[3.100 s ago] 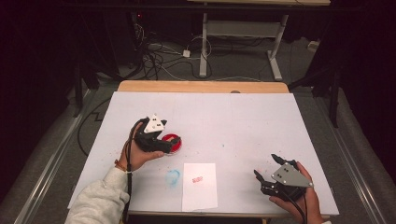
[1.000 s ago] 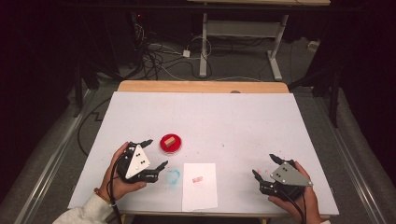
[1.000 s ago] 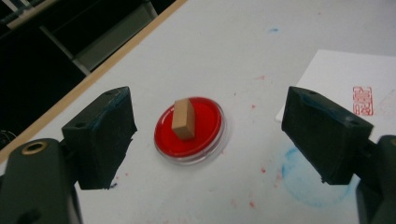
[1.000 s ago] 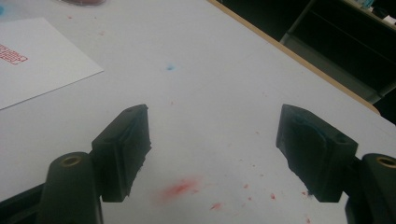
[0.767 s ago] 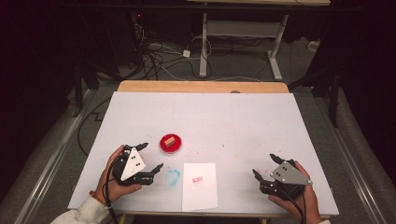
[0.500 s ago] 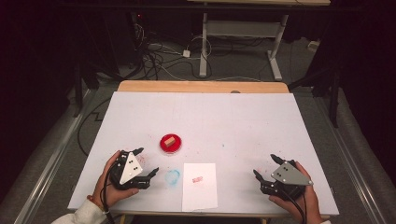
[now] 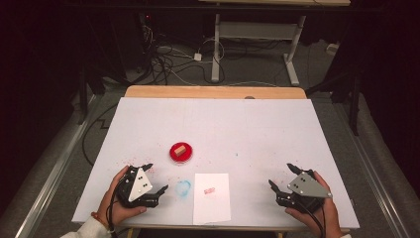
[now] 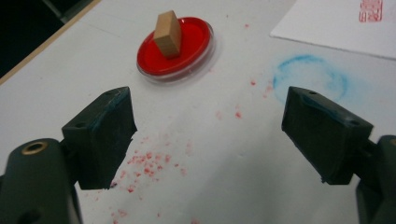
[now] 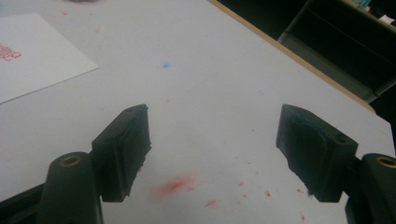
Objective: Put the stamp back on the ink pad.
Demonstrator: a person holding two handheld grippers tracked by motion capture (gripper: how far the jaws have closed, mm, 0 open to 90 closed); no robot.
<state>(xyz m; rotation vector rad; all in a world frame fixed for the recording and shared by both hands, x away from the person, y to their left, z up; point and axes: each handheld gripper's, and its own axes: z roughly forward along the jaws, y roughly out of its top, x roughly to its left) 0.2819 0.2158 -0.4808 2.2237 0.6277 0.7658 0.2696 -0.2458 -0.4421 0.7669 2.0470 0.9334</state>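
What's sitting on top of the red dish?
A small wooden block stands on the red dish. Its underside, pressed on the red, is hidden.

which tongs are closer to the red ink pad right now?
Left. The left tongs sit open near the table's front edge, just short of the red ink pad with the wooden stamp on it. The right tongs sit open far across, beyond the paper.
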